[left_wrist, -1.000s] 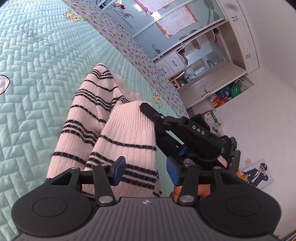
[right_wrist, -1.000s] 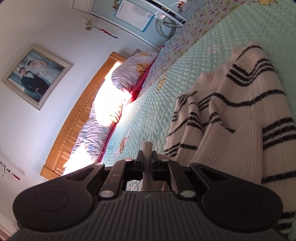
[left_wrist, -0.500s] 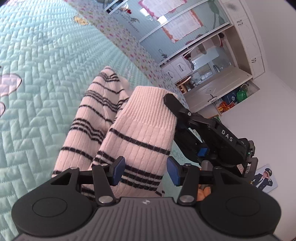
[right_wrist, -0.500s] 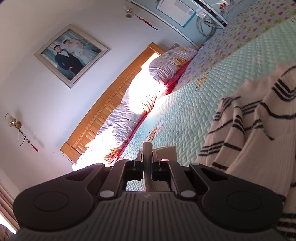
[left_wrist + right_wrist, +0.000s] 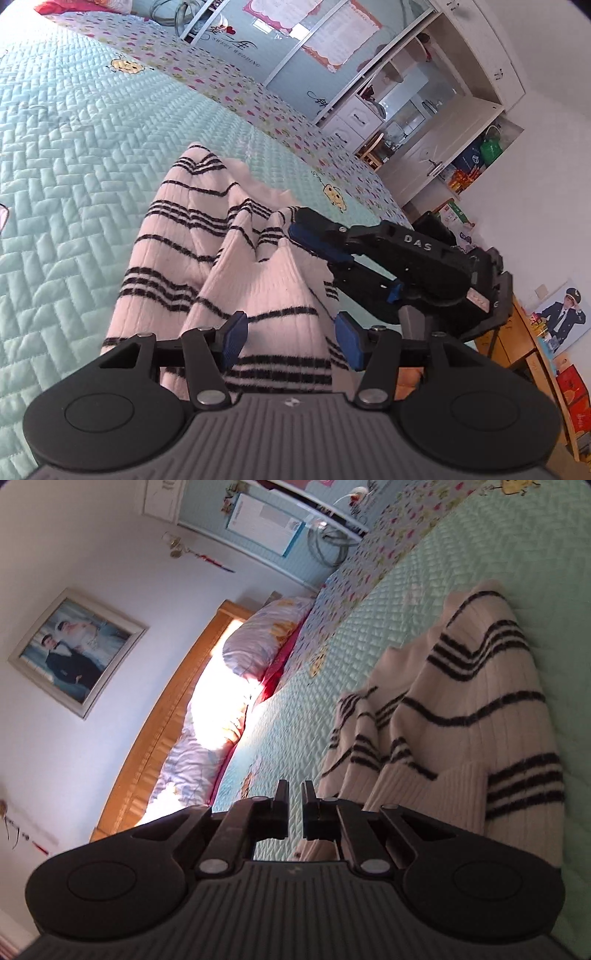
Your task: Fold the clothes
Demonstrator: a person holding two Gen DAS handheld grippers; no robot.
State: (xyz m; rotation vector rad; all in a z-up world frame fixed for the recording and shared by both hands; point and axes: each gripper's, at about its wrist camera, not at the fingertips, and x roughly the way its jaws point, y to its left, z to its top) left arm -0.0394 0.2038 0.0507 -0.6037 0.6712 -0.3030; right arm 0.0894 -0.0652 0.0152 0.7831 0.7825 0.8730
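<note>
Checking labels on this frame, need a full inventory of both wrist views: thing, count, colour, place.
sweater: 1, cream with black stripes, bunched on the quilt
quilt: 1, mint green, covering the bed
pillows: 2, pale lilac print, along the headboard
headboard: 1, orange-brown wood, against the wall
framed photo: 1, pale frame, on the wall above the headboard
wardrobe: 1, white, past the far edge of the bed
left claw: 1, black with blue pads, wide open, sweater right ahead of it
right claw: 1, black, narrow gap with nothing in it, beside the sweater
</note>
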